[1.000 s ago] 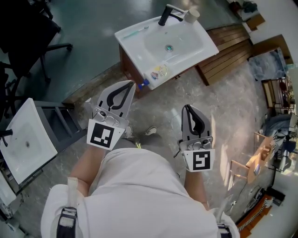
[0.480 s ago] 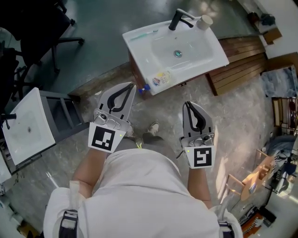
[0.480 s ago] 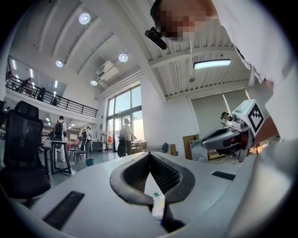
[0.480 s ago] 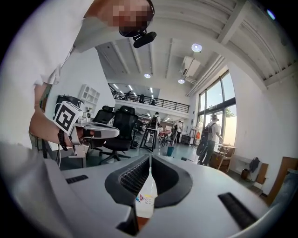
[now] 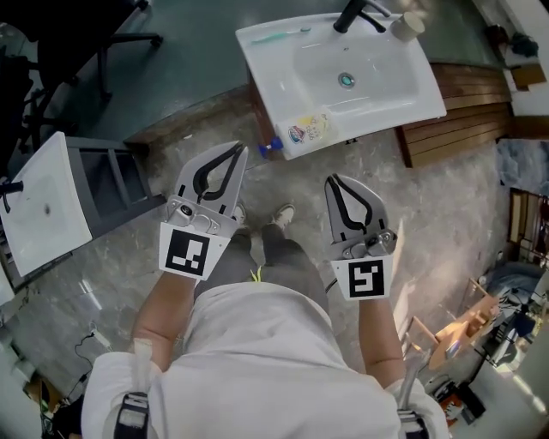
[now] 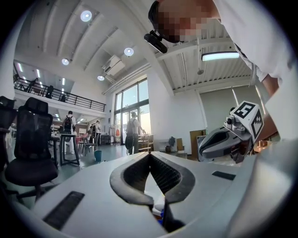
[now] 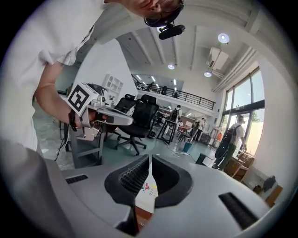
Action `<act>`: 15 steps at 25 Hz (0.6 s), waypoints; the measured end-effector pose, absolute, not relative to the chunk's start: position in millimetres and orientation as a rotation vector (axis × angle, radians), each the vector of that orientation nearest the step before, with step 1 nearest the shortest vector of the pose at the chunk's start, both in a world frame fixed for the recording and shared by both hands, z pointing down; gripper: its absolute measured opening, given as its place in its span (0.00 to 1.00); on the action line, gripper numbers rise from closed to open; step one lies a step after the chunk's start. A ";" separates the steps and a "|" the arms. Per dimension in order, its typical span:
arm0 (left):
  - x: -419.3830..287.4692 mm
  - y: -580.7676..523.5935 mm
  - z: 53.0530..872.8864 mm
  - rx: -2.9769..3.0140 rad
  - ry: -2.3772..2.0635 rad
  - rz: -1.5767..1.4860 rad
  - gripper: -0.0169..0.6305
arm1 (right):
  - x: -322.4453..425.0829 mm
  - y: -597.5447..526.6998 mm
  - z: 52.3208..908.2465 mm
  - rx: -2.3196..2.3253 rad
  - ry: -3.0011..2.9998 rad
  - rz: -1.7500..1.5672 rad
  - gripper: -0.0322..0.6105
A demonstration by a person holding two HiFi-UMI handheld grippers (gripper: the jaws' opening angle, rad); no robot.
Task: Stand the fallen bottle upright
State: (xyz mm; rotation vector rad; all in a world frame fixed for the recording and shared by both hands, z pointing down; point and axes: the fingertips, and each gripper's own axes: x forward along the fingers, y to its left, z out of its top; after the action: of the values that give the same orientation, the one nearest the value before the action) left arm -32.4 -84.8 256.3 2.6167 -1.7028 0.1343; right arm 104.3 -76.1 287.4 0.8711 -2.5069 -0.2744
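Observation:
The fallen bottle [image 5: 309,130], clear with a colourful label and a blue cap [image 5: 272,147], lies on its side on the front rim of the white sink [image 5: 377,94]. My left gripper [image 5: 239,149] is shut and empty, its tips a short way below and left of the cap. My right gripper [image 5: 329,181] is shut and empty too, below the sink's front edge. In the right gripper view the bottle's label [image 7: 148,188] shows through the gap behind the closed tips [image 7: 149,158]. In the left gripper view the jaws [image 6: 150,155] meet with nothing between them.
A black faucet [image 5: 354,13], a cup [image 5: 406,24] and a green toothbrush [image 5: 273,37] sit at the sink's back. A second sink [image 5: 39,210] on a grey stand [image 5: 116,184] is left. Wooden slats [image 5: 463,111] lie right. The person's shoes [image 5: 283,214] stand between the grippers.
The sink with the bottle has slid up and to the right in the head view. Both grippers have dipped lower and stayed shut.

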 end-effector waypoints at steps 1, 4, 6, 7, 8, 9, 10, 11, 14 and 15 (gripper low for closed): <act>-35.0 -86.9 261.0 2.602 -1.711 0.119 0.05 | 100.4 -79.1 295.8 0.841 -2.500 -0.287 0.12; -43.4 -89.0 272.3 2.558 -1.729 0.061 0.05 | 88.3 -85.4 320.5 0.774 -2.485 -0.299 0.12; -46.3 -89.5 281.6 2.547 -1.735 0.067 0.05 | 79.0 -91.0 334.6 0.730 -2.491 -0.302 0.12; -47.2 -90.1 287.0 2.546 -1.736 0.078 0.05 | 74.4 -94.4 341.0 0.707 -2.493 -0.308 0.12; -48.1 -90.9 292.5 2.544 -1.737 0.089 0.05 | 70.0 -97.9 347.1 0.683 -2.493 -0.317 0.12; -49.3 -91.6 298.2 2.541 -1.737 0.097 0.05 | 65.9 -101.1 352.9 0.659 -2.492 -0.328 0.12; -50.8 -92.0 303.9 2.535 -1.738 0.103 0.05 | 61.8 -103.9 358.7 0.637 -2.491 -0.335 0.12; -52.7 -92.2 309.6 2.528 -1.738 0.108 0.05 | 57.8 -106.3 364.7 0.615 -2.491 -0.335 0.12; -57.5 -93.3 324.9 2.517 -1.741 0.124 0.05 | 46.3 -112.9 383.1 0.539 -2.478 -0.332 0.29; -58.5 -93.8 328.9 2.515 -1.741 0.125 0.05 | 43.0 -114.6 388.9 0.510 -2.463 -0.345 0.30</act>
State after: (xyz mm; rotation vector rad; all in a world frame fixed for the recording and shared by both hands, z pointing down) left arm -58.5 -93.8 328.9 2.5154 -1.7409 0.1253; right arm 43.0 -114.6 388.9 0.5102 -2.4628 -0.3446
